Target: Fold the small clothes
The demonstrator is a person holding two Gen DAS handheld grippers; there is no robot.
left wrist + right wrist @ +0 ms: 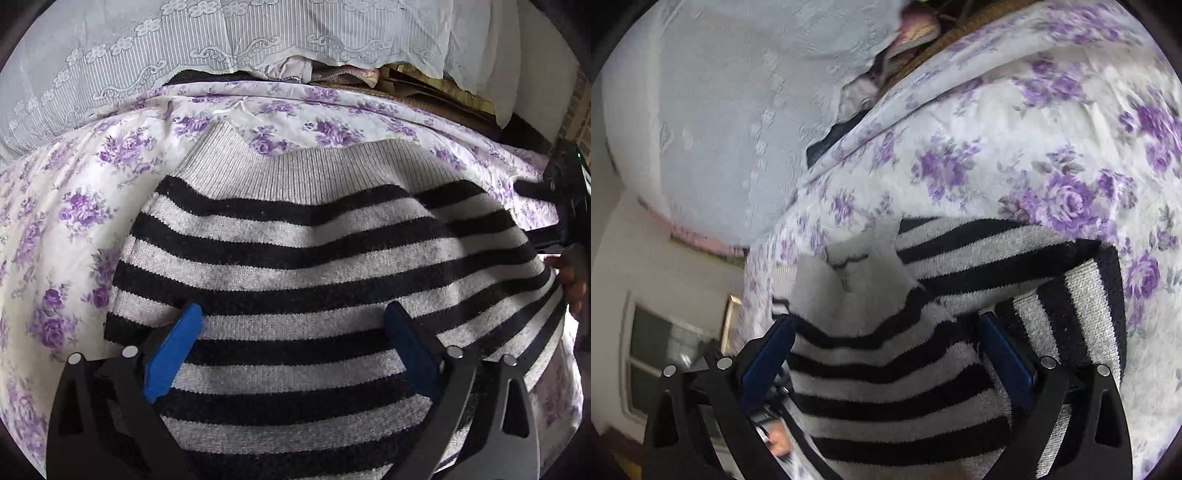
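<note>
A black-and-grey striped knit sweater [295, 236] lies flat on a bed sheet with purple flowers [74, 192], its plain grey ribbed edge [280, 173] on the far side. My left gripper [295, 325] hovers over the sweater's near part, jaws wide apart, with nothing pinched between the blue pads [173, 354]. In the right wrist view the sweater [894, 369] shows a folded-over part with upright stripes [1078, 314] at the right. My right gripper [886, 343] stands open above it, and the knit lies loose beneath its blue pads [1004, 350].
A pale lace cover [147, 66] hangs behind the bed, with bunched clothes [332, 74] beneath its hem. The right gripper's body [569, 192] and a hand [572, 273] sit at the sweater's right edge. A window [665, 354] lies beyond the bed's side.
</note>
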